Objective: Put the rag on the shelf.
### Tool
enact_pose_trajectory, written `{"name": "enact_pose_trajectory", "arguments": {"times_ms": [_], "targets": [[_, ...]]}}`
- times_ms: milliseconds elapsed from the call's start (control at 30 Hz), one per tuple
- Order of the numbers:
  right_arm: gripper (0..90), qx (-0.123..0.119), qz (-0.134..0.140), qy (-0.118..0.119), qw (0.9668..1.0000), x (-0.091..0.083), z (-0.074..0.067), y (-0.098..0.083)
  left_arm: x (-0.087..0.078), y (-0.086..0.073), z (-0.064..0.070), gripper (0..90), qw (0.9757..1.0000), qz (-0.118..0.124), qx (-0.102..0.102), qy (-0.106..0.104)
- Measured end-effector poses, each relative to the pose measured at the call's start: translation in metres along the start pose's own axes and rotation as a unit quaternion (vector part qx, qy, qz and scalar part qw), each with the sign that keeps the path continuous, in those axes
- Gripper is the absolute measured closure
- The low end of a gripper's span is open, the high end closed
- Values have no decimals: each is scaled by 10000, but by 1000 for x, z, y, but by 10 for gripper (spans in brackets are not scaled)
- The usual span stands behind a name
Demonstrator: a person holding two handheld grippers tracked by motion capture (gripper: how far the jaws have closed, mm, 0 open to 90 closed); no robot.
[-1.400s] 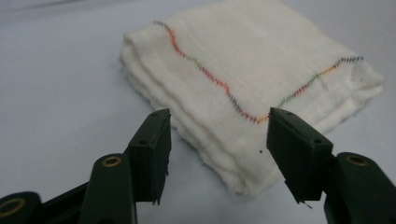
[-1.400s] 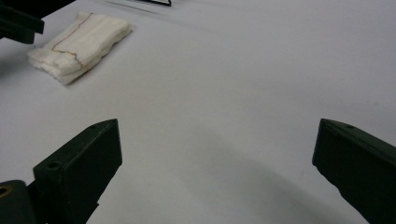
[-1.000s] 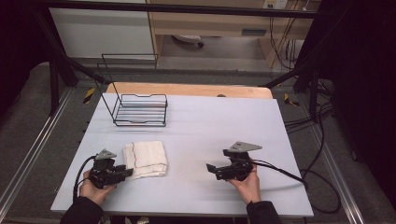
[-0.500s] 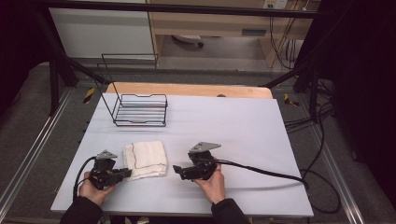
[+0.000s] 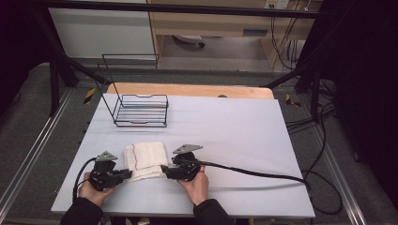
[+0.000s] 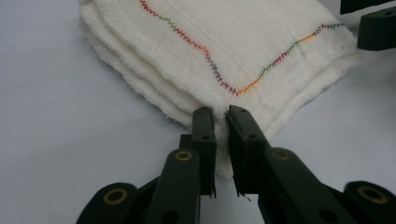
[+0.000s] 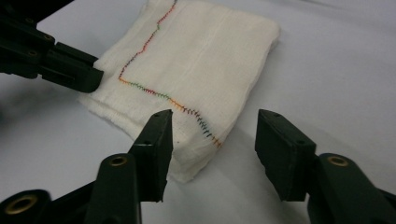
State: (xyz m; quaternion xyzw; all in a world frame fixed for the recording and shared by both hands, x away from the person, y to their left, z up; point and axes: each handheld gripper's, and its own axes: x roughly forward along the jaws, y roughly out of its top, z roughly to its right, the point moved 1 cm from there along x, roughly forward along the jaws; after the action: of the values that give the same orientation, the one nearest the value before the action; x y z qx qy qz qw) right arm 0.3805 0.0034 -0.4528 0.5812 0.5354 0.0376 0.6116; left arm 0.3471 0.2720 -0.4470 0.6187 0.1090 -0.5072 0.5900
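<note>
cloth: a folded white cloth (image 5: 145,160) is lying near the front edge of the surface (image 5: 234,136), between the two grippers; a wavy line of rainbow stitching is running across the top (image 6: 219,74)
writing: not seeing any brand, label or text anywhere
left gripper: the left gripper (image 5: 126,174) is pinching the cloth's near left corner, jaws almost touching with the fabric squeezed between them (image 6: 222,122)
right gripper: the right gripper (image 5: 164,168) is sitting at the cloth's right corner; its jaws have just been closing, and that corner is sitting between them (image 7: 210,140), but the pads aren't pressing on it, so it's open
rack: a black wire rack (image 5: 141,110) is standing well behind the cloth, toward the far left
in the way: nothing is blocking the cloth; a black cable (image 5: 253,172) is trailing off to the right
</note>
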Motion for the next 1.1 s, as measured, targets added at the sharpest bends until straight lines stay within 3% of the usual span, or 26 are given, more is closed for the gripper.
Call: {"name": "enact_pose_trajectory", "arguments": {"times_ms": [267,467,533,633,733,833,867,1033,1100], "targets": [[626,23,-226,22,9997,9,-5,-8,0,0,0,803,10000,-10,-29,-9],[719,116,-198,75,9997,10,-8,-11,-1,0,-1,803,10000,-9,-65,5],[799,169,-181,108,9996,10,-9,-11,-1,0,0,804,10000,-7,-73,13],[829,118,-111,77,9998,8,-9,-11,-2,0,0,805,10000,-3,-84,3],[835,88,-99,85,9999,5,-9,-9,-3,0,2,806,9998,-35,-152,-110],[839,-110,-212,57,9997,-6,-6,-1,-4,-1,10,805,9993,-48,-191,-328],[839,-171,-277,39,9995,-9,-5,0,-5,-2,20,803,9990,-48,-121,-436],[836,-278,-493,35,9984,-24,11,1,-4,-1,39,721,9978,-30,158,-636],[833,-262,-578,93,9979,-27,18,-1,-9,5,43,663,9975,160,313,-613]]}}
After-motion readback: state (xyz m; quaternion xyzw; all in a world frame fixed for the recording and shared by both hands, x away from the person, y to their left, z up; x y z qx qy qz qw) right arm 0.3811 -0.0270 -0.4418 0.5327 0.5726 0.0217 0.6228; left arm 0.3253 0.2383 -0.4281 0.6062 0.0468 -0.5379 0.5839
